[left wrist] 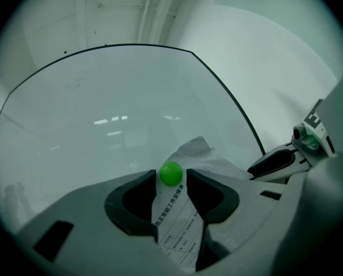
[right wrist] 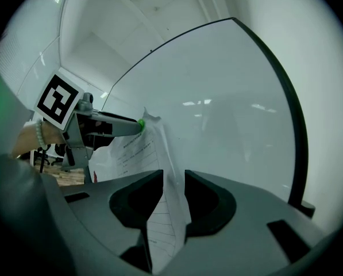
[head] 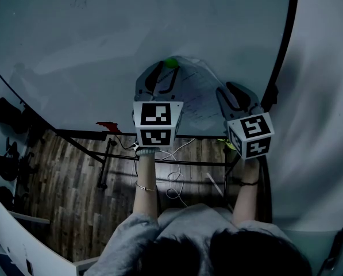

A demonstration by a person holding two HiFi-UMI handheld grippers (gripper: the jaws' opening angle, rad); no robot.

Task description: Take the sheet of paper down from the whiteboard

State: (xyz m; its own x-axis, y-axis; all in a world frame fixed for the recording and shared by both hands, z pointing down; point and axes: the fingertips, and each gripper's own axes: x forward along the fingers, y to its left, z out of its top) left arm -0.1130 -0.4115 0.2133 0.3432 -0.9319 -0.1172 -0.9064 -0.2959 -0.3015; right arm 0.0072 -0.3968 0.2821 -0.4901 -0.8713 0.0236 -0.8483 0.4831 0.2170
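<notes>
A printed sheet of paper (head: 199, 99) hangs crumpled on the whiteboard (head: 91, 39), pinned at its top by a round green magnet (head: 170, 62). My left gripper (head: 166, 78) is raised to the magnet. In the left gripper view the magnet (left wrist: 170, 173) sits between the open jaw tips of the left gripper (left wrist: 171, 181) with a small gap each side, and the paper (left wrist: 177, 226) runs down below it. My right gripper (right wrist: 172, 180) is open, and the paper's edge (right wrist: 160, 217) stands loosely between its jaws. In the head view the right gripper (head: 235, 95) is at the sheet's right side.
The whiteboard's black frame (head: 283, 45) runs down the right, next to a white wall (head: 326, 96). Below are the board's stand bars (head: 105, 165), white cables (head: 174, 180) and a red object (head: 108, 126) over wooden floor. The person's arms reach up from below.
</notes>
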